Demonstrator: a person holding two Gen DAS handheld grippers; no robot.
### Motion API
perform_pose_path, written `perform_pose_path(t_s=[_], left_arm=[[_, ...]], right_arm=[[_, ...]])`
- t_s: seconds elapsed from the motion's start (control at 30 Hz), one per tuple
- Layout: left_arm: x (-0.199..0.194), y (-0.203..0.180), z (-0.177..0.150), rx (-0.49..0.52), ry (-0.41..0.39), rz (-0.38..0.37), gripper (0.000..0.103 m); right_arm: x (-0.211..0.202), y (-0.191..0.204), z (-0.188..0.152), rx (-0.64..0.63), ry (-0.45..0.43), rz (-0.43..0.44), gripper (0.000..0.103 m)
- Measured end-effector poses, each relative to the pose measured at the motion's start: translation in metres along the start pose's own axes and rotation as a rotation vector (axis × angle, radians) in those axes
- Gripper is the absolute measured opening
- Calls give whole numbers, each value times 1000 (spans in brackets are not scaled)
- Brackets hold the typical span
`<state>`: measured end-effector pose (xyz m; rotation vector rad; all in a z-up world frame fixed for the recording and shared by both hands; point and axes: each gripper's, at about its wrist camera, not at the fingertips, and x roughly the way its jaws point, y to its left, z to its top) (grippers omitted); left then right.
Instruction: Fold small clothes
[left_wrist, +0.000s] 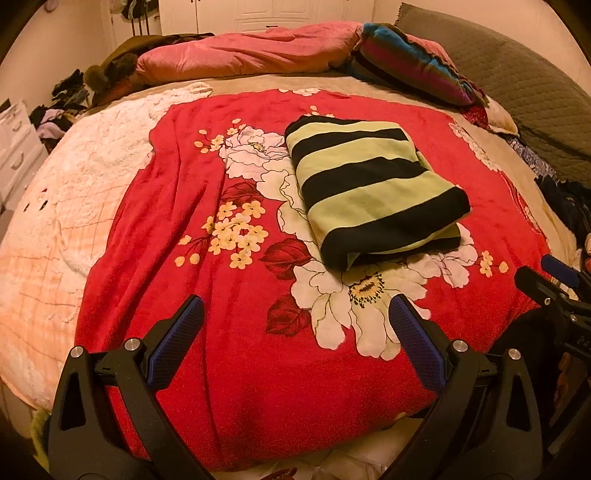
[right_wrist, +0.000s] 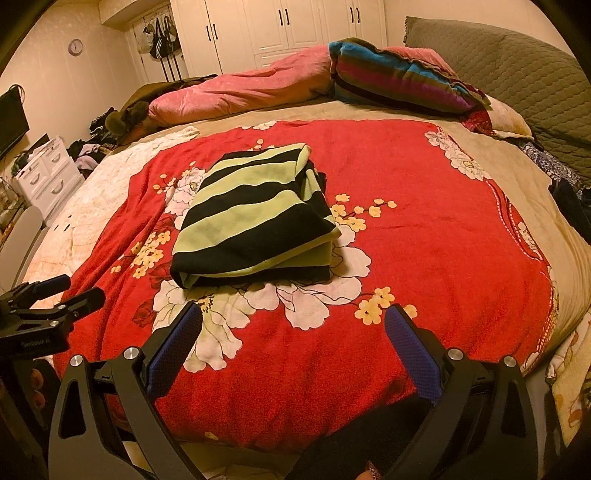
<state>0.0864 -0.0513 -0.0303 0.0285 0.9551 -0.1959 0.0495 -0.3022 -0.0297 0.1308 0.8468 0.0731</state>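
Note:
A folded garment with black and pale green stripes (left_wrist: 373, 188) lies on a red floral blanket (left_wrist: 236, 373) spread over the bed. It also shows in the right wrist view (right_wrist: 251, 218), left of centre. My left gripper (left_wrist: 295, 306) is open and empty, held near the blanket's front edge, short of the garment. My right gripper (right_wrist: 293, 317) is open and empty too, just in front of the garment's near fold. The right gripper shows at the right edge of the left wrist view (left_wrist: 550, 280), and the left gripper at the left edge of the right wrist view (right_wrist: 70, 291).
A pink duvet (left_wrist: 243, 51) and a striped pillow (left_wrist: 410, 62) lie at the far side of the bed. A grey quilted headboard (right_wrist: 517, 77) is at the right. A white drawer unit (right_wrist: 48, 173) and clothes piles stand at the left.

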Motion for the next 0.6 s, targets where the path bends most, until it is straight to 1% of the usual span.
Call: perform_pose_path(t_s=[0.07,0.17,0.3,0.37,0.47,0.5,0.53,0.57,0.6], left_arm=[[3,11,2,-33,9,6,94],[11,38,9,-77,28,88,94],[19,99,21,-208,21,117,94],[28,142,30,-290,19,165,94],[51,215,44,-421,60,284,94],[61,242,49,-456,71,341,94],[74,271,57,-474,85,405,94],[83,295,62,-487,98,463,94],[96,324,69,-515,123,530,94]], right_arm=[[5,-4,3,-1,9,2,99],[15,-13,13,-2,20,-11,99],[32,-32,32,16,26,-31,99],[43,-45,43,33,28,-35,99],[62,-87,68,118,23,-47,99],[69,-112,78,164,8,-66,99],[75,-139,88,209,1,-104,99],[79,-155,93,234,-1,-133,99],[87,-189,103,266,-8,-192,99]])
